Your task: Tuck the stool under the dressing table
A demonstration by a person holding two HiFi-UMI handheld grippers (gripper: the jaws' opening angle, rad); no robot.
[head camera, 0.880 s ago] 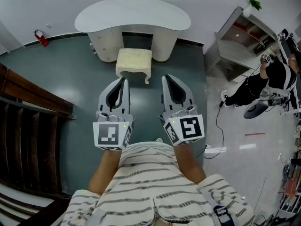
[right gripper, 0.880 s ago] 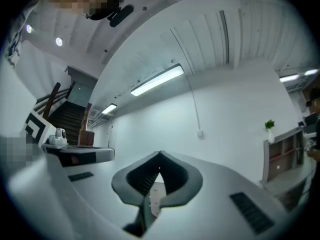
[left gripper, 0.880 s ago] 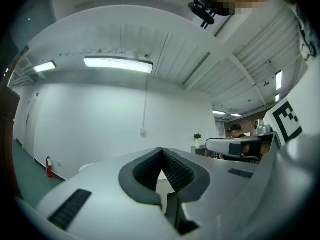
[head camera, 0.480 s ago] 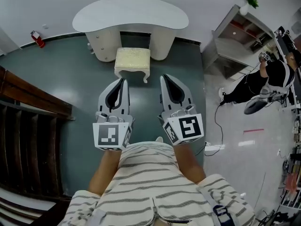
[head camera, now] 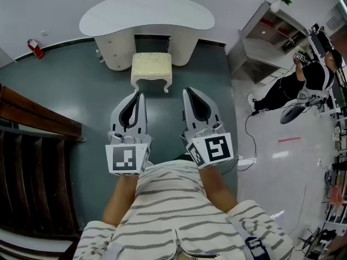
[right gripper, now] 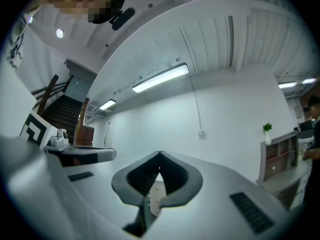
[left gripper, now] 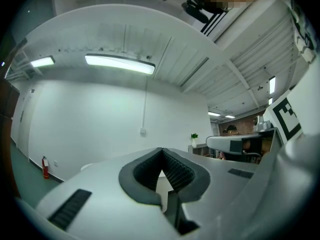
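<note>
The cream stool [head camera: 152,68] stands on the green floor straight in front of the dressing table [head camera: 146,14], squared up to the dark knee gap between the table's two pedestals. Its far edge sits about at the mouth of that gap, and most of the seat is out in the open. From above only the two near legs show, with the far pair hidden under the seat. The gap itself is in shadow, so its depth can't be made out.

On the side of the stool away from the table, clear of it, the left gripper [head camera: 139,95] and right gripper [head camera: 186,92] are held level side by side, pointing at the table. Each has its jaws closed tip to tip with nothing between them. Their own cameras catch mainly wall and ceiling, because the jaw bodies cover the stool.

A red fire extinguisher [head camera: 33,49] sits by the wall left of the table. A shelf unit [head camera: 265,37] stands to the table's right, and a person in black [head camera: 309,79] is beyond it.
</note>
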